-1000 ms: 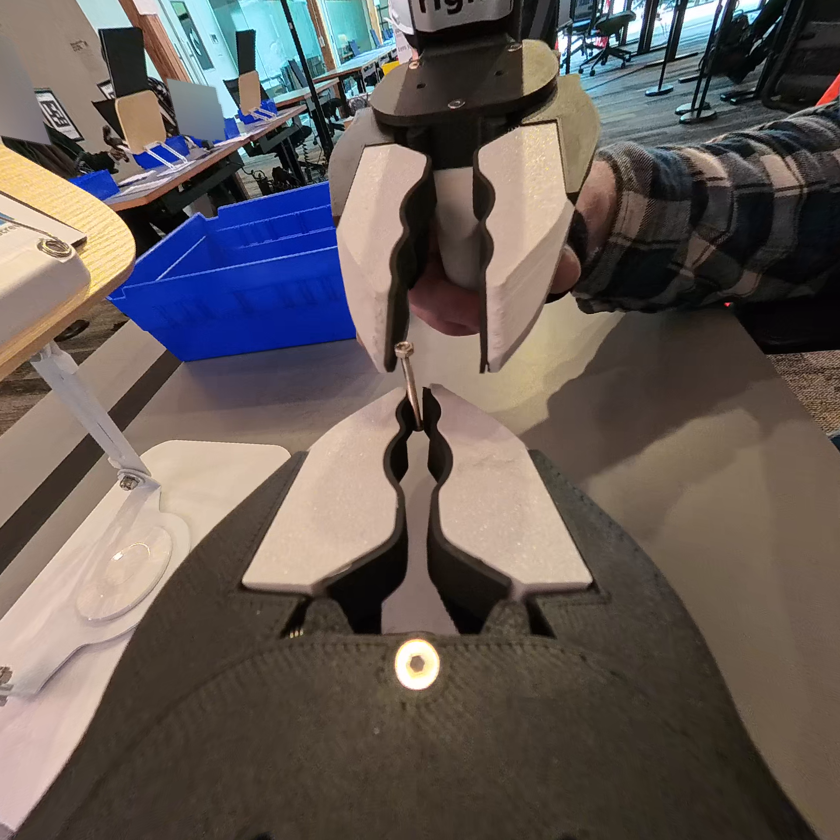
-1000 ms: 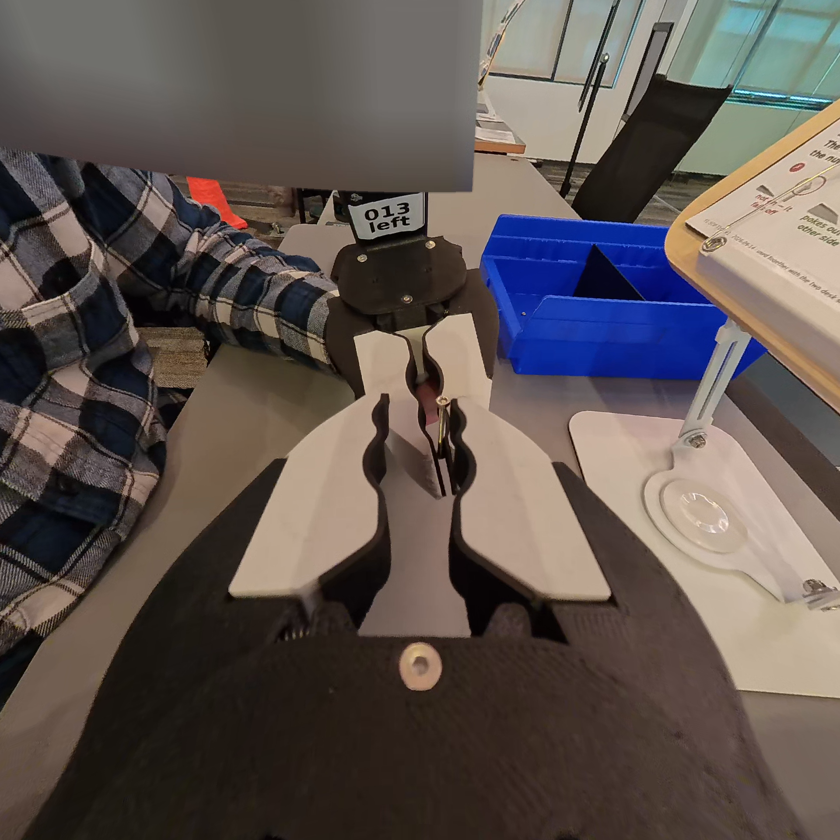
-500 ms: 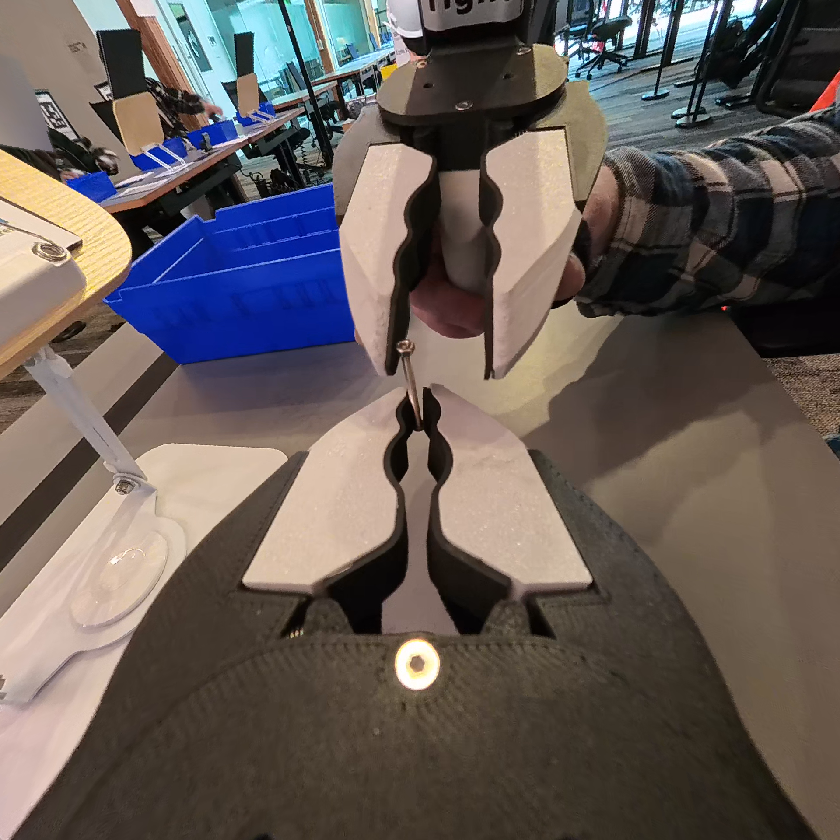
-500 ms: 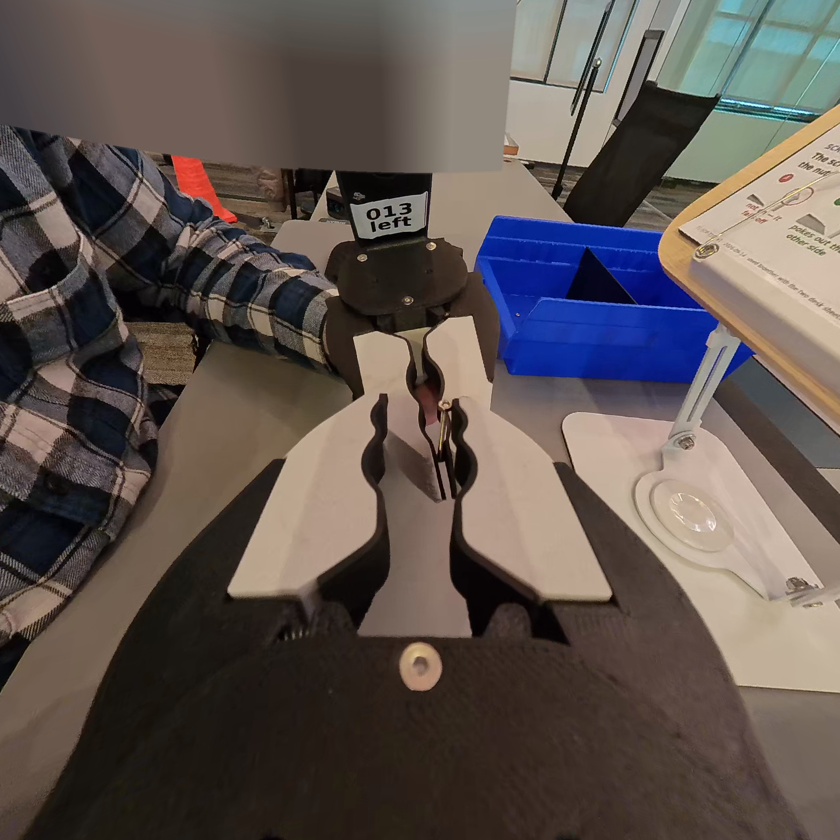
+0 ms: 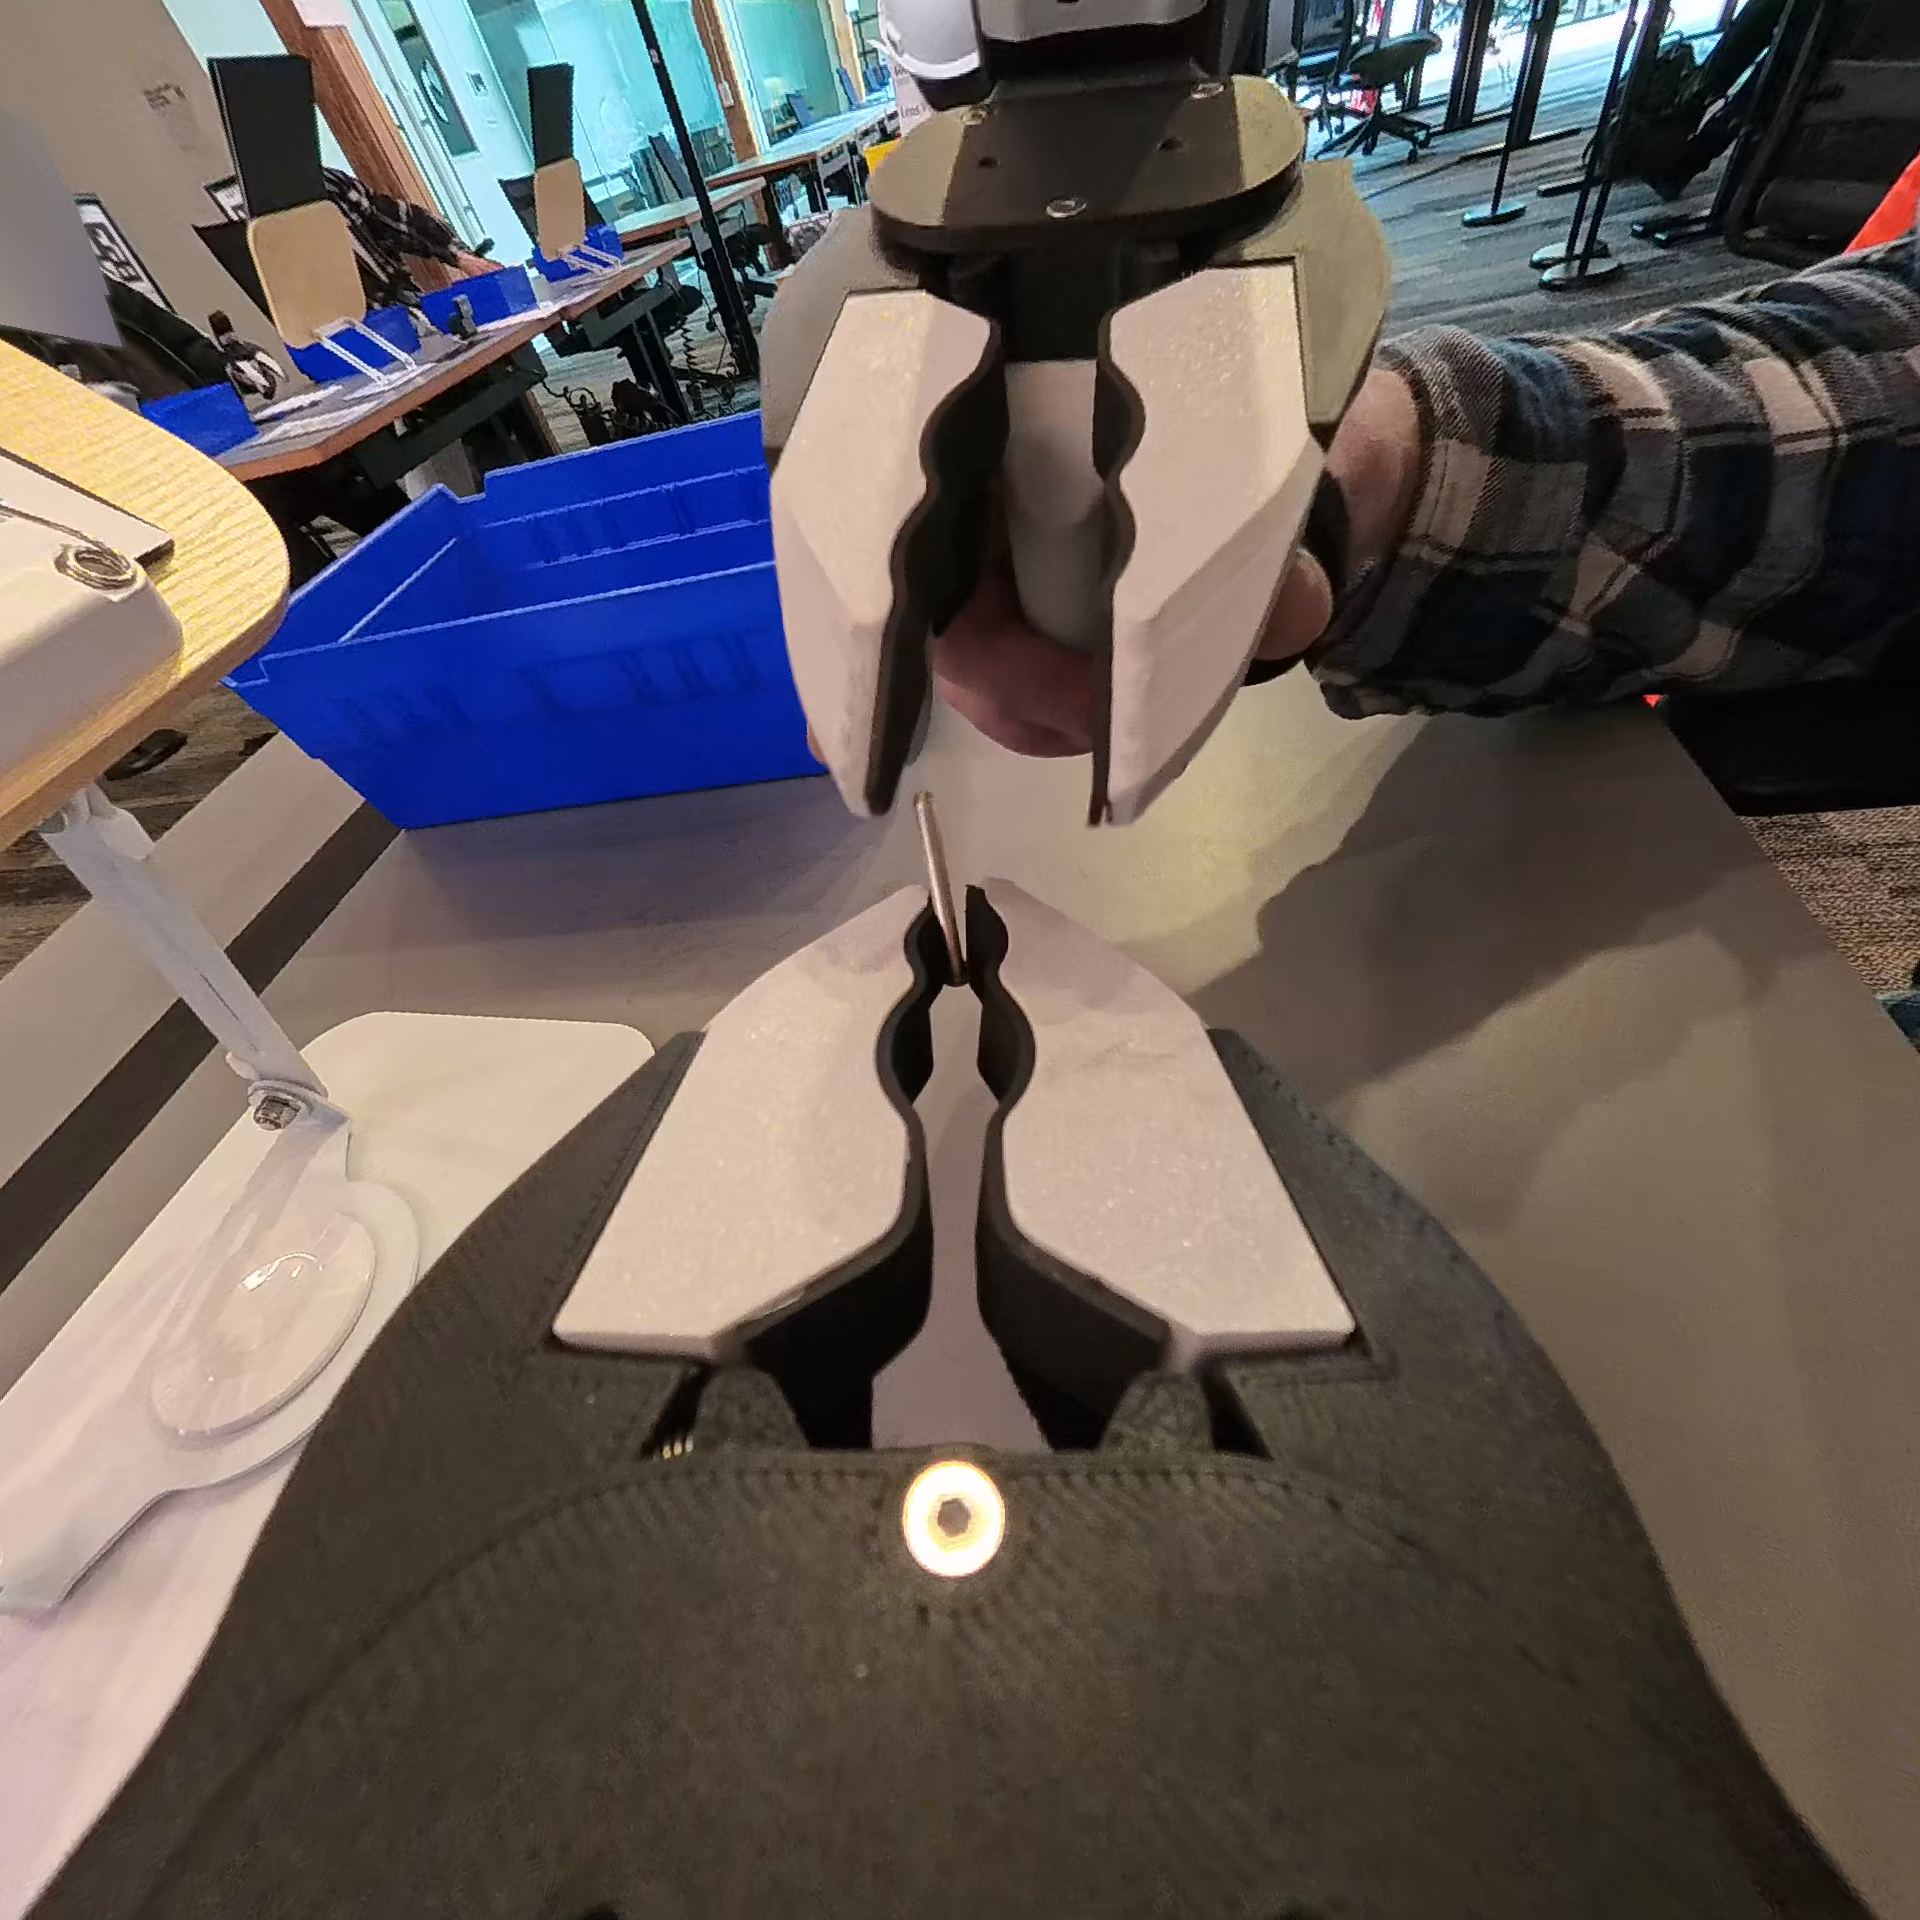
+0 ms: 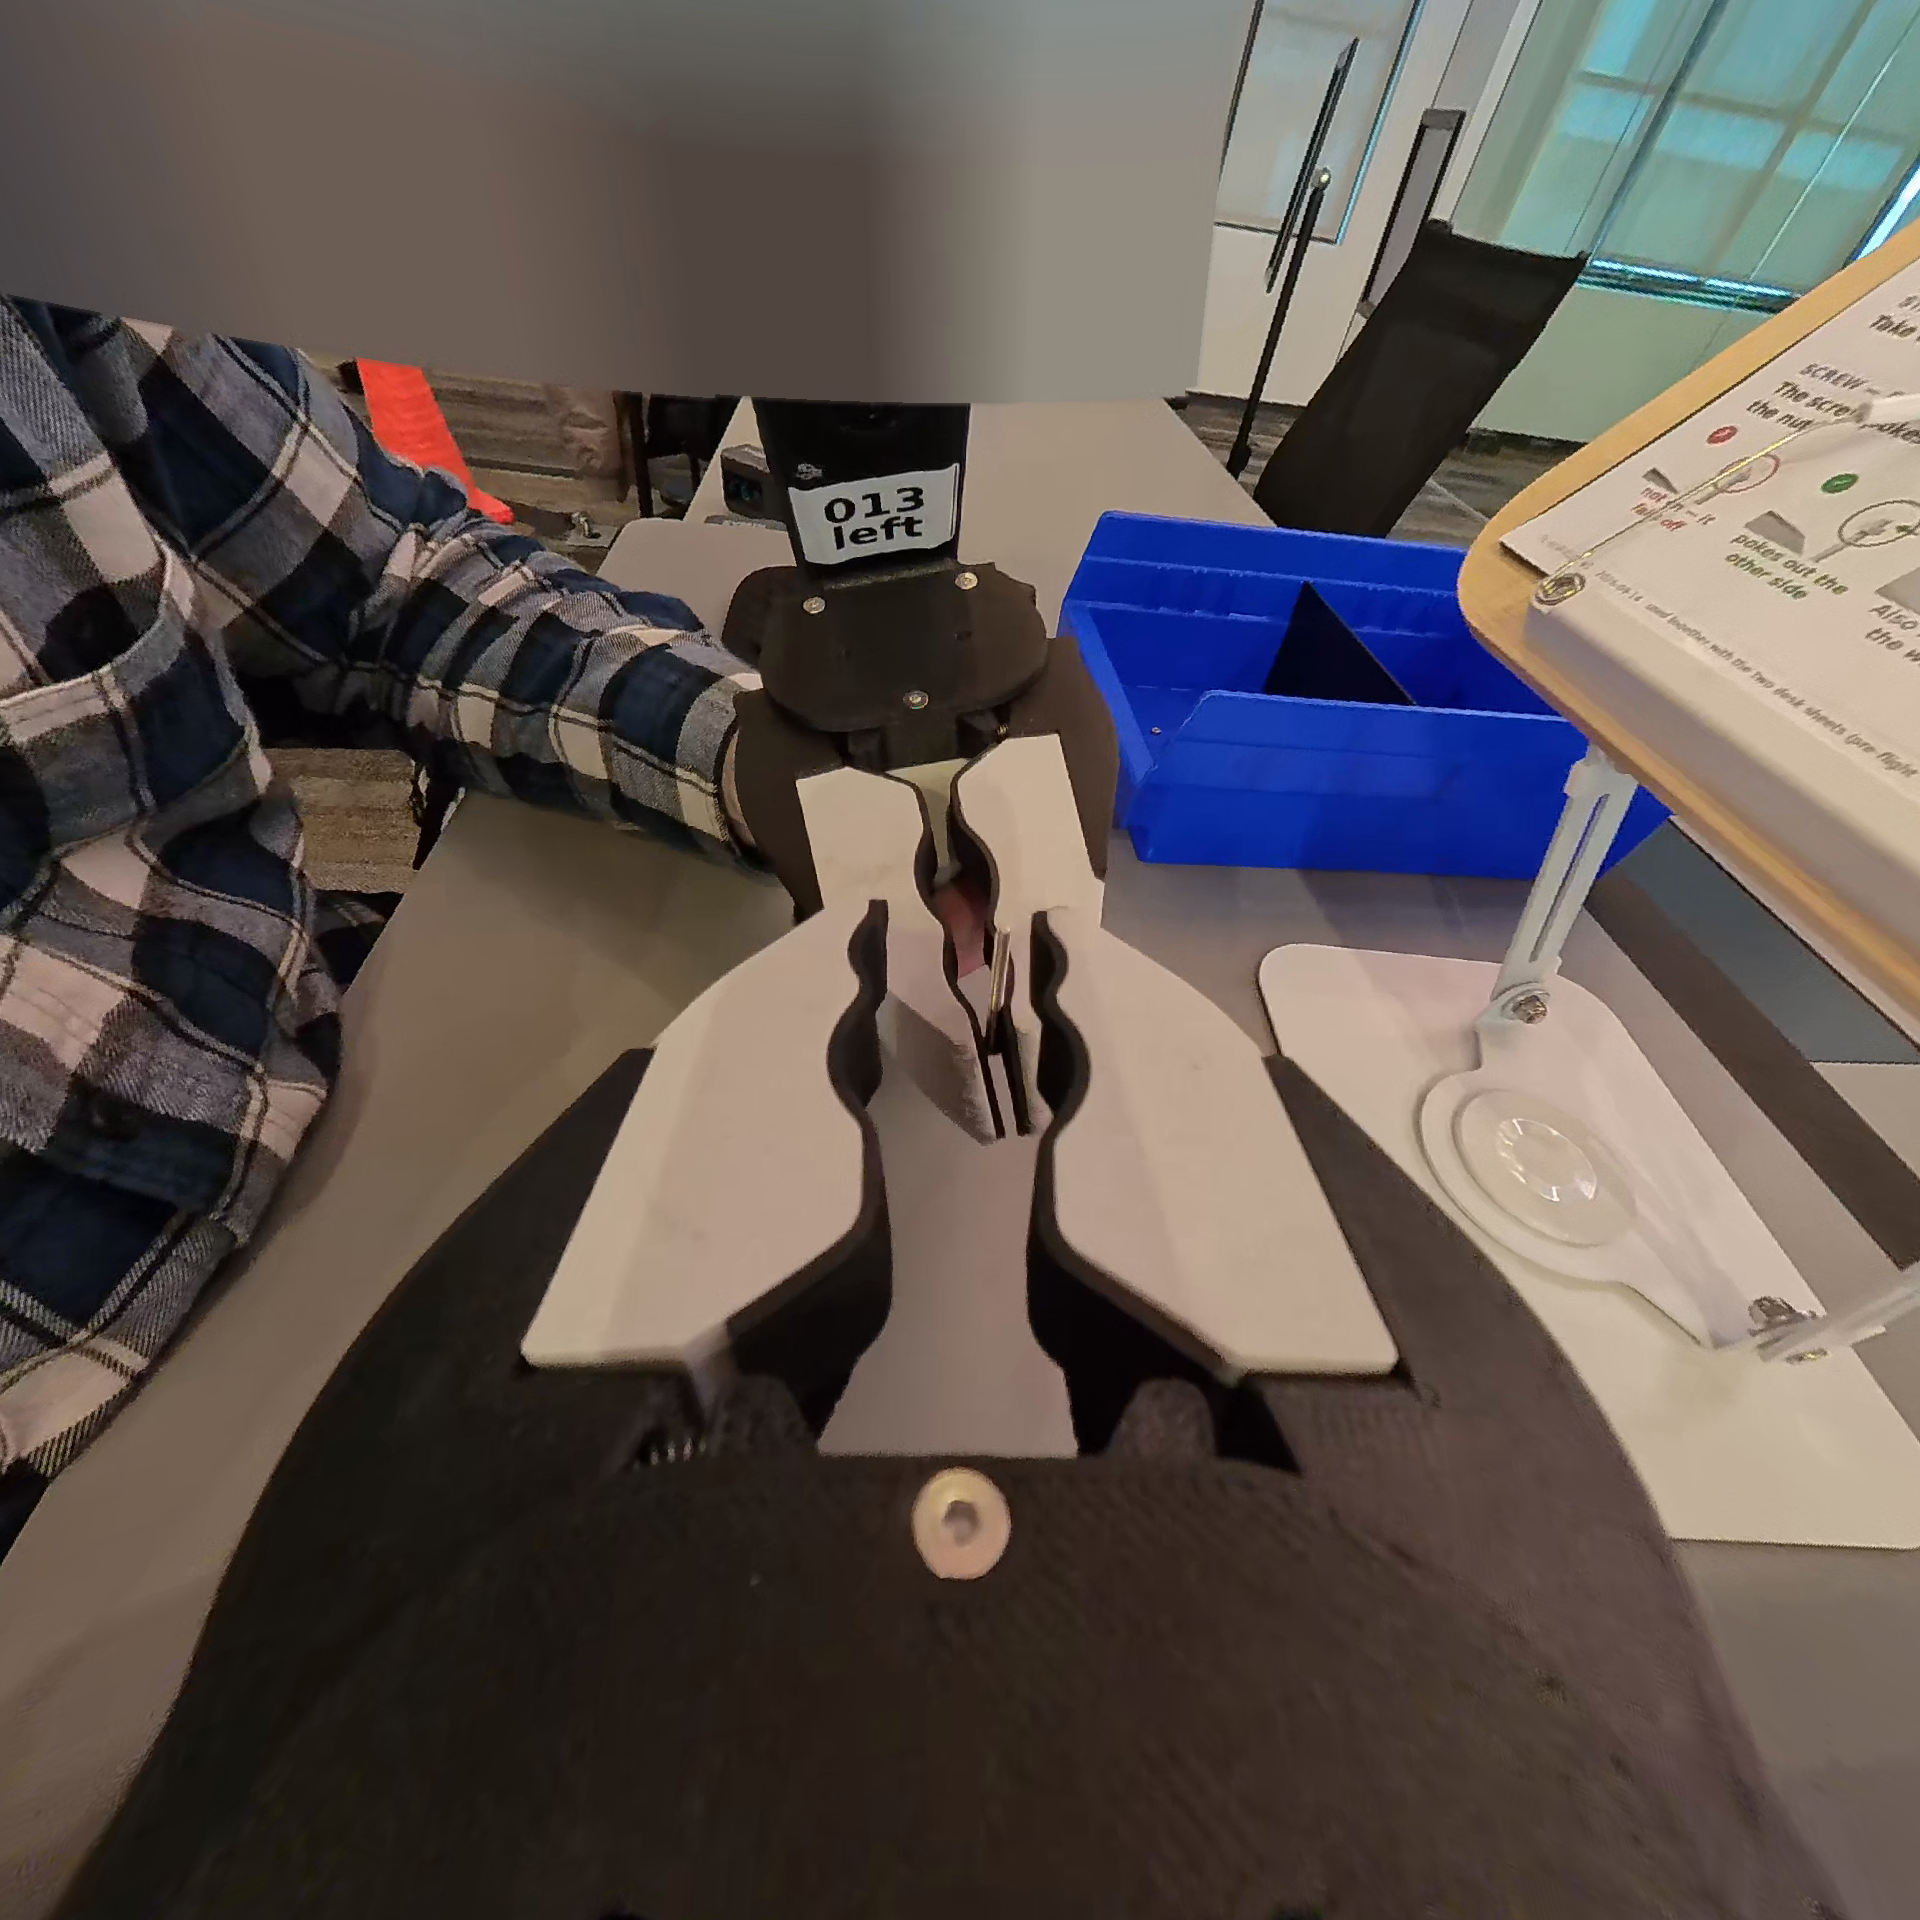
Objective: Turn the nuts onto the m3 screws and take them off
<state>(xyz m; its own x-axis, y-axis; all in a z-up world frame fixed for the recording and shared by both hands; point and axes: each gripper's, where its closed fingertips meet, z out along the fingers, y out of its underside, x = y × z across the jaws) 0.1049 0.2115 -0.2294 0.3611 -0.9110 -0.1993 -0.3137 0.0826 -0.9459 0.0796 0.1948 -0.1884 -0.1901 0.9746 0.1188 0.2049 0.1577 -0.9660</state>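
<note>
My left gripper point(image 5: 948, 906) is shut on a thin metal screw point(image 5: 938, 883), which stands upright from its fingertips above the grey table point(image 5: 1507, 1039). My right gripper point(image 5: 987, 810) faces it from across, open, with one fingertip point(image 5: 868, 769) just beside the screw's top. In the right wrist view my right gripper point(image 6: 958, 916) is open. The left gripper point(image 6: 997, 1122) reaches in between its fingers. There the screw point(image 6: 1000, 971) stands near the right-hand finger point(image 6: 1049, 966), and neither pad presses on it.
A blue bin point(image 5: 540, 665) stands behind the grippers and also shows in the right wrist view point(image 6: 1351, 790). A white stand base with a clear lens point(image 6: 1538, 1174) holds a wooden board with a printed sheet point(image 6: 1714, 582). A person's plaid sleeve point(image 6: 312, 675) lies beside the table. About 4 cm separates my left fingertips from my right.
The right gripper has drawn a little closer to the left gripper around the screw. The left gripper has stayed shut on the screw and the right gripper has stayed open.
</note>
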